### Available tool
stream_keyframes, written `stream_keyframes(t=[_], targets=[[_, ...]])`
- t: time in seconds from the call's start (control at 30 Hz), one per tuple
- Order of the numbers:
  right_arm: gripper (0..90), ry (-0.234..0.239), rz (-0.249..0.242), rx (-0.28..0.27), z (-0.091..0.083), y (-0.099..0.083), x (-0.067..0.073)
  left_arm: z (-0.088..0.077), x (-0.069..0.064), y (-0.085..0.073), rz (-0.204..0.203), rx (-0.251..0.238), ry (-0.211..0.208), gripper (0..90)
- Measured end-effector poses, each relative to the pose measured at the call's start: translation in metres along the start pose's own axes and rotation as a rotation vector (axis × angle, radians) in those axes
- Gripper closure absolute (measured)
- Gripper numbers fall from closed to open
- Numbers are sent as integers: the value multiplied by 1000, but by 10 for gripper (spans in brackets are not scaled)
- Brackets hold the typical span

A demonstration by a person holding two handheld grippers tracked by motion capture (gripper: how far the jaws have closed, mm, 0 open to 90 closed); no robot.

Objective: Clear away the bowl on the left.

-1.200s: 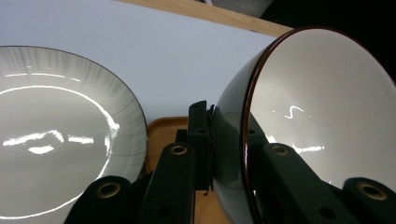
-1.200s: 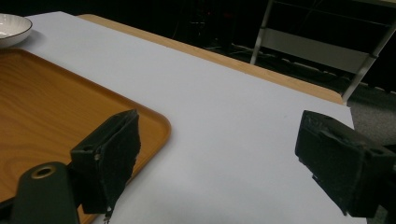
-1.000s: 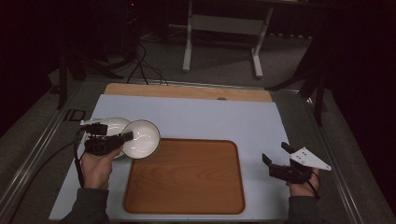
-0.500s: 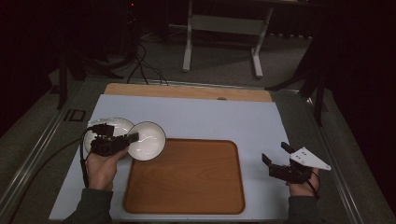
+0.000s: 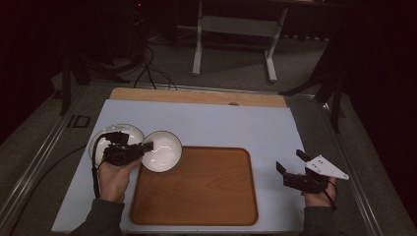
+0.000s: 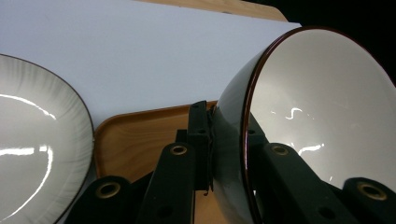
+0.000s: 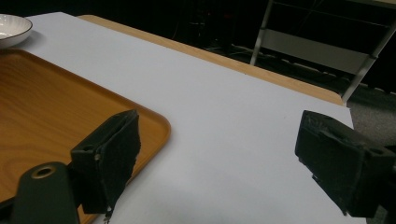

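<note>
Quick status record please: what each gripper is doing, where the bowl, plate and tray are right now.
left gripper: shut on the rim of the bowl, one jaw inside, one outside
bowl: white, dark rim, tilted, over the tray's near-left corner
plate: white, flat on the mat, left of the bowl
tray: wooden, bare
right gripper: open, holding nothing, right of the tray

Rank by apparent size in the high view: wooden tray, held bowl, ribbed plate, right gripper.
1. Wooden tray, clearly largest.
2. Held bowl and ribbed plate: look about alike; the left gripper covers much of the plate, so unranked.
3. Right gripper, smallest.
</note>
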State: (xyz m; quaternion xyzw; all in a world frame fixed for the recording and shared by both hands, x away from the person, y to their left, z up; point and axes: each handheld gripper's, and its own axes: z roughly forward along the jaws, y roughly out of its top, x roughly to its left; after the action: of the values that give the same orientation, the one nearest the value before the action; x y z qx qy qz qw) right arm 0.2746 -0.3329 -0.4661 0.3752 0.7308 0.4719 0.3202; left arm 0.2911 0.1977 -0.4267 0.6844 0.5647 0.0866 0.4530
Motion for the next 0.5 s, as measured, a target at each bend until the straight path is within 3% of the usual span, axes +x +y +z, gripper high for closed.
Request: stream_keyframes(t=[0.5], targets=[[137, 0, -2, 1, 0, 0, 0, 10, -12, -2, 33, 20, -11, 816]])
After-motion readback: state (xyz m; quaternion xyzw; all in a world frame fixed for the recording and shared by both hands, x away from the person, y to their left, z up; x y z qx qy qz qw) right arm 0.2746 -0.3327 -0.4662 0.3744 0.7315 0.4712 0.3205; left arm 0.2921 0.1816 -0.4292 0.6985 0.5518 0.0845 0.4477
